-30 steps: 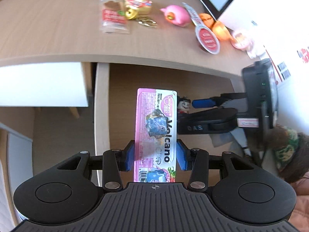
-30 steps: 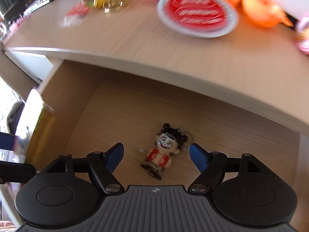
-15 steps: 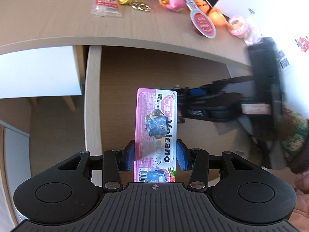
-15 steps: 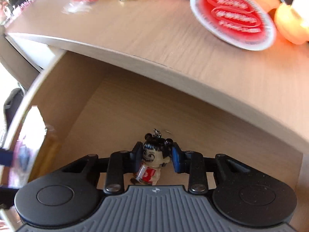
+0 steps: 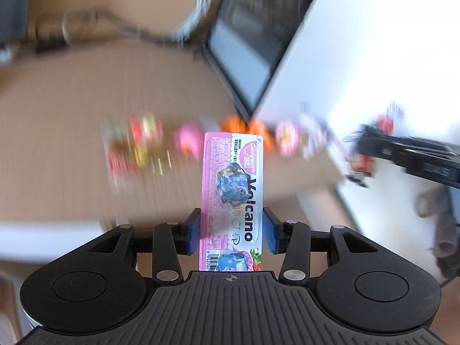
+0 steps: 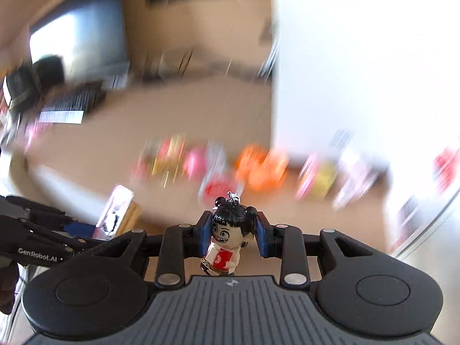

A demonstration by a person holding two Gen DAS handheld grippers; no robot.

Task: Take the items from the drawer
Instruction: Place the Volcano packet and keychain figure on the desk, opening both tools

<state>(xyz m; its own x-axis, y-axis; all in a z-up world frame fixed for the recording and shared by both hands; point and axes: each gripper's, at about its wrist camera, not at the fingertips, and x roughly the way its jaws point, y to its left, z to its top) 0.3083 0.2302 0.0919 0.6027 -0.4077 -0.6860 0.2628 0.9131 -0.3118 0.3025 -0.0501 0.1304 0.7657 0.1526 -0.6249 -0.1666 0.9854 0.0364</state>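
My left gripper (image 5: 232, 231) is shut on a pink "Volcano" snack packet (image 5: 232, 198) that stands upright between the blue pads, held above the wooden desk (image 5: 57, 143). In the right wrist view my right gripper (image 6: 232, 237) is shut on a small figurine keychain (image 6: 225, 243) with black hair buns and a red-and-white outfit. The right gripper with the figurine (image 5: 362, 161) also shows at the right of the left wrist view. The left gripper and its pink packet (image 6: 116, 212) appear at the left of the right wrist view. Both views are motion-blurred.
A blurred row of items lies on the desk: red-and-yellow packets (image 5: 135, 149), a pink toy (image 5: 188, 141), orange pieces (image 6: 261, 166), a red-lidded cup (image 6: 218, 187). A dark monitor (image 5: 247, 57), a white box (image 5: 359, 57) and a keyboard (image 6: 69, 106) stand further back.
Both grippers have risen out of the drawer to above desk height, each carrying its item. The right gripper went from open around the figurine to shut on it.
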